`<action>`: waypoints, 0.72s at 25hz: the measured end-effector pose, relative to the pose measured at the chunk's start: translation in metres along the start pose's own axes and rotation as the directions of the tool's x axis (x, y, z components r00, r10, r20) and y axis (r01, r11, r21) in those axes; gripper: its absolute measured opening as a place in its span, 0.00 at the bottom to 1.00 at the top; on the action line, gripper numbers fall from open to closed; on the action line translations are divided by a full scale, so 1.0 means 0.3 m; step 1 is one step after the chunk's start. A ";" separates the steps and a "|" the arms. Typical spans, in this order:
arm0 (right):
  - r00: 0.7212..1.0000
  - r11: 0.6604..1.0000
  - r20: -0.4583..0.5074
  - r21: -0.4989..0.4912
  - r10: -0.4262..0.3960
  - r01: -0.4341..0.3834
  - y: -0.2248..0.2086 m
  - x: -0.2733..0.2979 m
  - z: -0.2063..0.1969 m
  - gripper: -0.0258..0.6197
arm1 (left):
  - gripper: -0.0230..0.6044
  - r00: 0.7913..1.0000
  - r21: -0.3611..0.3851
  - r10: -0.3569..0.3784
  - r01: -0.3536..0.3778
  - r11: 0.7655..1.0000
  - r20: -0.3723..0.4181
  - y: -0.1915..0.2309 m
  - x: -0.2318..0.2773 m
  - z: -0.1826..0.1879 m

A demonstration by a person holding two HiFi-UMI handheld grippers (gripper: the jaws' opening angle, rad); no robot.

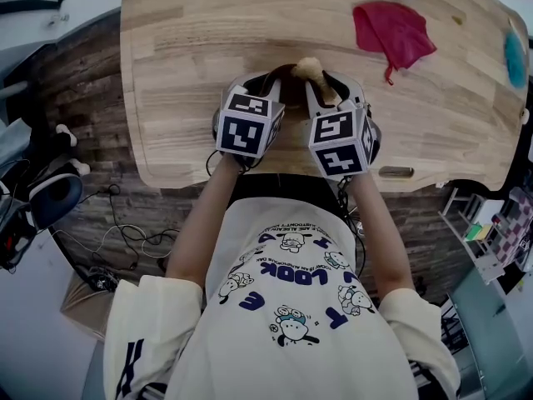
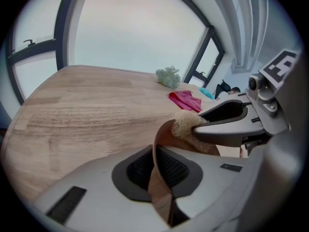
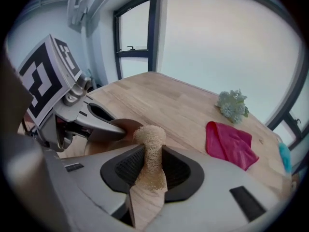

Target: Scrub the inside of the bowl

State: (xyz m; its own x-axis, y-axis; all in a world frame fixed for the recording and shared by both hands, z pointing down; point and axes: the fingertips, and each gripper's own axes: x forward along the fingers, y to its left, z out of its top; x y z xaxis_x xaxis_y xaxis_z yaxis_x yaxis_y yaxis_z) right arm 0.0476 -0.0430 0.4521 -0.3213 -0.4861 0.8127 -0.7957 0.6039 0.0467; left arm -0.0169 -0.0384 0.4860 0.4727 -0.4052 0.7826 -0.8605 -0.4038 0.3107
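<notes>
Standing at the near edge of the wooden table (image 1: pixel 191 40), a person holds one gripper in each hand, the two marker cubes side by side and close together. The left gripper (image 2: pixel 157 170) has its jaws pressed in on the thin brown wall of the bowl (image 2: pixel 161 144), pinching the rim between the dark pads. The right gripper (image 3: pixel 149 170) is clamped on a loofah scrubber (image 3: pixel 150 144), a pale, fibrous stick whose rounded head pokes out past the jaw tips.

The bowl sits between the two grippers, just ahead of the cubes (from above they cover most of it, so only a dark sliver of its hollow shows). The loofah's head lies against the bowl's rim on the right gripper's side; whether it reaches the inner surface I cannot tell.

Well beyond the right gripper's tips, and off to its right, a red cloth (image 1: pixel 391 32) lies crumpled on the wood. Farther out past that cloth, near the table's far edge, sits a small grey-green tuft (image 3: pixel 232 105). A teal object (image 1: pixel 515 57) rests at the table's right edge, farther right than the cloth. Ahead of the left gripper the wood is bare grain.
</notes>
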 end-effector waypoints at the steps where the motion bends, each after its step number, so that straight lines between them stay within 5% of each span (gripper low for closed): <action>1: 1.000 0.999 0.000 0.038 -0.005 0.005 -0.004 -0.002 -0.004 0.23 | 0.10 1.000 -0.012 0.008 -0.008 1.000 0.004 0.002 -0.002 0.001; 10: 0.994 0.937 0.006 0.334 -0.114 0.105 -0.026 -0.043 -0.058 0.23 | 0.11 0.997 -0.170 0.066 -0.058 0.984 0.042 0.012 -0.009 -0.005; 14: 0.989 0.870 -0.004 0.475 -0.150 0.134 -0.022 -0.063 -0.098 0.23 | 0.11 0.992 -0.237 0.105 -0.087 0.968 0.065 0.015 -0.013 -0.010; 18: 0.983 0.767 -0.006 0.625 -0.181 0.145 -0.008 -0.082 -0.126 0.23 | 0.11 0.986 -0.303 0.144 -0.113 0.946 0.082 0.021 -0.019 -0.017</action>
State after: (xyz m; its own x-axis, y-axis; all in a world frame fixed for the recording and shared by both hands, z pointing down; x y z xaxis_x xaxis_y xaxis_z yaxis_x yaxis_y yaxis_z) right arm 0.0767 -0.0085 0.4539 -0.1687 -0.5835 0.7944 -0.9779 -0.0018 -0.2090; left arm -0.0260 -0.0346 0.4862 0.3582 -0.5250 0.7721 -0.9252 -0.0883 0.3691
